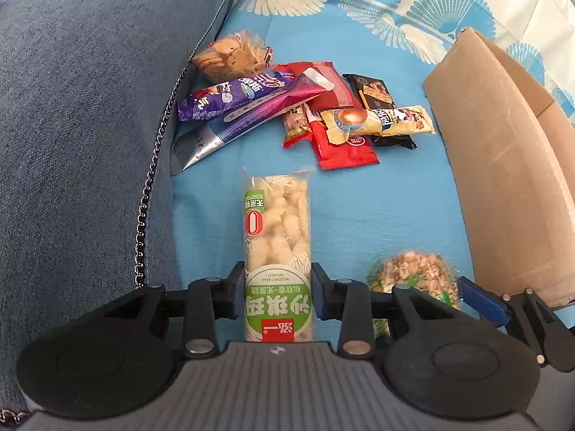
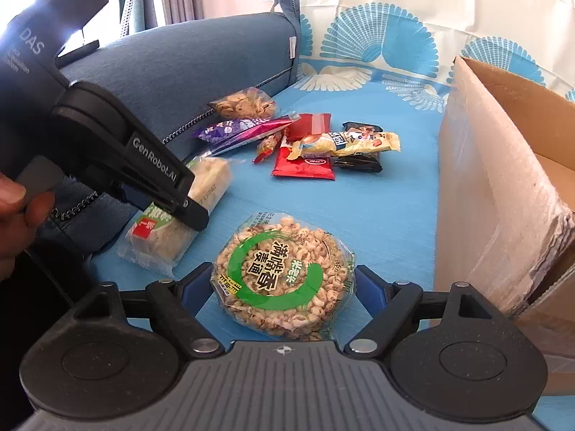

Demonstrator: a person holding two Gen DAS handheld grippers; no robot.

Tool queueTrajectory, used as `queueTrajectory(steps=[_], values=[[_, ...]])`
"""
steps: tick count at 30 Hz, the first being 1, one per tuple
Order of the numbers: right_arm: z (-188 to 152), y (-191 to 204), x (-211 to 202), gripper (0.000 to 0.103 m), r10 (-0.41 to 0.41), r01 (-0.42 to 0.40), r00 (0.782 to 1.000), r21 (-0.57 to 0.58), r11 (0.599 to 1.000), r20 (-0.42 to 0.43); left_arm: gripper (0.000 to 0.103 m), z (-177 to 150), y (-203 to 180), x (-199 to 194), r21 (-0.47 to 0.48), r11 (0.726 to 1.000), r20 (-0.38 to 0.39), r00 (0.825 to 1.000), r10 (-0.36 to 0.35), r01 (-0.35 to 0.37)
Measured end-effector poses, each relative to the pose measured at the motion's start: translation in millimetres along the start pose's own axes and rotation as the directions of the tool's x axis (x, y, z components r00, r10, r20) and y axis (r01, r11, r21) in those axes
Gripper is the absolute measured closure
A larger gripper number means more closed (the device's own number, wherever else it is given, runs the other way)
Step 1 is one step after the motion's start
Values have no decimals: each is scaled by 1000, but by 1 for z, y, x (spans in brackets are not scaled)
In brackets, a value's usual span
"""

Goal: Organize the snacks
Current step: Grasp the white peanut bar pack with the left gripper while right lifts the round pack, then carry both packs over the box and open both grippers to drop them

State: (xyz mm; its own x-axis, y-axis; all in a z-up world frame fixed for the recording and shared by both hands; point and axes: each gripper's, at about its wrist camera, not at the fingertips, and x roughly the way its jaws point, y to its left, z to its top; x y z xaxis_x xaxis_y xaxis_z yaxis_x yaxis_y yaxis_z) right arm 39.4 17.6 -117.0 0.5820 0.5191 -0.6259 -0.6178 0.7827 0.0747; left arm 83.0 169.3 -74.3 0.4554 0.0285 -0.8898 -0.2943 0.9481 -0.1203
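My left gripper (image 1: 276, 292) is shut on a long clear pack of pale rice-puff cake with a green label (image 1: 276, 237); the same pack shows in the right wrist view (image 2: 179, 212), held by the left gripper (image 2: 187, 197). My right gripper (image 2: 282, 283) has its blue pads on both sides of a round puffed-grain cake pack with a green ring label (image 2: 284, 276), which rests on the blue cloth; the pads look close to or touching its wrapper. That round pack also shows in the left wrist view (image 1: 413, 273).
A pile of snack packs lies farther back: a cookie bag (image 1: 230, 55), purple packs (image 1: 244, 97), red packs (image 1: 337, 136), a yellow pack (image 1: 381, 120) and a black pack (image 1: 373, 89). An open cardboard box (image 2: 503, 165) stands at right. A blue cushion (image 1: 90, 125) lies left.
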Motion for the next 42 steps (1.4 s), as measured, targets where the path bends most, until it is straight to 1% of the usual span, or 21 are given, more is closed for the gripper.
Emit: queueTrajectory(steps=[2, 6, 9, 12, 17, 22, 26, 29, 32, 34, 38, 40, 42], values=[[-2, 1, 4, 19, -4, 4, 1000, -9, 1000, -25, 63, 1, 0, 2, 4, 1000, -13, 1000, -1, 2], [-5, 3, 5, 19, -9, 9, 1000, -23, 1000, -25, 63, 3, 0, 8, 4, 1000, -48, 999, 2, -1], [-4, 3, 5, 20, -11, 10, 1000, -24, 1000, -25, 63, 3, -2, 9, 21, 1000, -51, 999, 10, -9], [-4, 4, 2, 21, -21, 21, 1000, -42, 999, -12, 63, 2, 0, 8, 16, 1000, -39, 999, 6, -5], [-7, 6, -6, 22, -45, 45, 999, -76, 996, 9, 63, -1, 5, -4, -9, 1000, 24, 999, -24, 24], [-5, 14, -26, 22, -42, 47, 998, -109, 993, 46, 63, -6, 7, -20, -7, 1000, 96, 995, -27, 27], [6, 16, -47, 22, -43, 50, 997, -105, 993, 70, 63, -9, 10, -31, -32, 999, 168, 985, -36, 41], [18, 17, -67, 22, -22, 35, 995, -130, 991, 98, 63, -11, 9, -40, -33, 999, 224, 974, -31, 39], [29, 14, -89, 22, -7, 31, 990, -164, 986, 141, 63, -12, 8, -45, -32, 999, 262, 965, -27, 36], [36, 8, -102, 22, 6, 22, 987, -171, 985, 162, 63, -13, 10, -47, -37, 998, 273, 961, -33, 45], [55, -13, -121, 22, 16, 24, 977, -183, 983, 215, 63, -12, 12, -47, -49, 997, 274, 961, -37, 53], [68, -27, -130, 22, 9, 44, 966, -199, 979, 259, 63, -11, 12, -46, -51, 997, 273, 961, -35, 51], [81, -43, -138, 22, -6, 65, 953, -186, 980, 303, 63, -11, 11, -45, -47, 998, 273, 961, -32, 46]])
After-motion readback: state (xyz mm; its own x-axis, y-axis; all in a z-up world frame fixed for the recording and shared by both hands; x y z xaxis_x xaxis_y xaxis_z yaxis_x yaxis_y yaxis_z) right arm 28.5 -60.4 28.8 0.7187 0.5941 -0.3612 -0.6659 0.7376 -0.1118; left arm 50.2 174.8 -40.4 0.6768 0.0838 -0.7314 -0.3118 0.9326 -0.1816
